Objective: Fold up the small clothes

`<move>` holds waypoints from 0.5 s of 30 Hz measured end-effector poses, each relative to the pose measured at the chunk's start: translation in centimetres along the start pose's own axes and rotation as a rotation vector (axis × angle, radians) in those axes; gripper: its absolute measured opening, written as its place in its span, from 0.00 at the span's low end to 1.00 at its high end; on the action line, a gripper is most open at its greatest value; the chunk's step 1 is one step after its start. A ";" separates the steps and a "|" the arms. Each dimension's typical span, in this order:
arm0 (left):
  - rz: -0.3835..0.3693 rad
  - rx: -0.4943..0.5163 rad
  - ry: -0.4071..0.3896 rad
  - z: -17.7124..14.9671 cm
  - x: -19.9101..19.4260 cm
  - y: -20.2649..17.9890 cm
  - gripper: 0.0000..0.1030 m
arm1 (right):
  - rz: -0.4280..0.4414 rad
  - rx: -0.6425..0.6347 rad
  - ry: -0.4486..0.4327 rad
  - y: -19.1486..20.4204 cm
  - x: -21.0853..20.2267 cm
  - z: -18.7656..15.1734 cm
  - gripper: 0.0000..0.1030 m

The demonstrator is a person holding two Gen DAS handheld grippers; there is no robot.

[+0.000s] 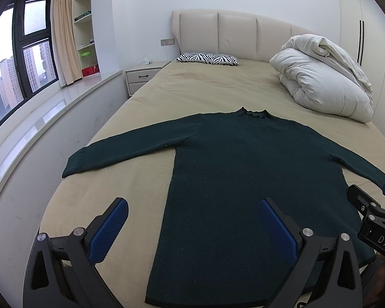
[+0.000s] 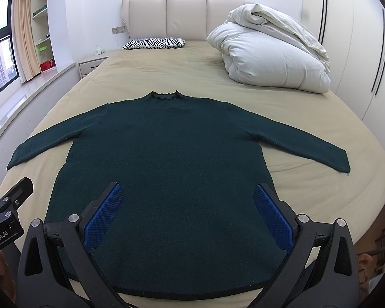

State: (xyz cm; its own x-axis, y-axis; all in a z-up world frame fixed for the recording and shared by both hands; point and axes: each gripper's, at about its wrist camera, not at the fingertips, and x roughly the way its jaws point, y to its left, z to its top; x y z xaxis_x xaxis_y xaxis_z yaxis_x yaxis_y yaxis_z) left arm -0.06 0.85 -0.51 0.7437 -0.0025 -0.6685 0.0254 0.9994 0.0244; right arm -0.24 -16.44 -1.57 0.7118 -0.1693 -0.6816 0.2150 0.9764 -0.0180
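Note:
A dark green long-sleeved sweater (image 1: 243,169) (image 2: 166,154) lies flat on the beige bed sheet (image 1: 192,87) (image 2: 166,66), collar toward the headboard, both sleeves spread outward. My left gripper (image 1: 193,208) hovers open above the sweater's lower left side, blue pads wide apart with nothing between them. My right gripper (image 2: 188,192) hangs open over the lower middle of the sweater, also holding nothing. Part of the right gripper shows at the right edge of the left wrist view, and part of the left gripper at the left edge of the right wrist view.
A bundled white duvet (image 1: 323,77) (image 2: 272,51) sits at the bed's far right. A zebra-print pillow (image 1: 208,58) (image 2: 154,43) lies by the padded headboard (image 1: 238,33). A nightstand (image 1: 141,77), window ledge and shelves stand left; wardrobe doors (image 2: 359,51) are right.

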 end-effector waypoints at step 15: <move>0.000 -0.001 0.001 0.0 0.4 0.3 1.00 | 0.001 0.000 0.002 0.0 0.1 0.0 1.00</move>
State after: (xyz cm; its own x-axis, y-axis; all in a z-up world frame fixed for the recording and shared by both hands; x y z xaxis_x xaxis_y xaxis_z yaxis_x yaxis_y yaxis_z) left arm 0.24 1.17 -0.70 0.7429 -0.0028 -0.6694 0.0251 0.9994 0.0236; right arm -0.19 -16.43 -1.60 0.7108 -0.1686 -0.6829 0.2146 0.9766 -0.0177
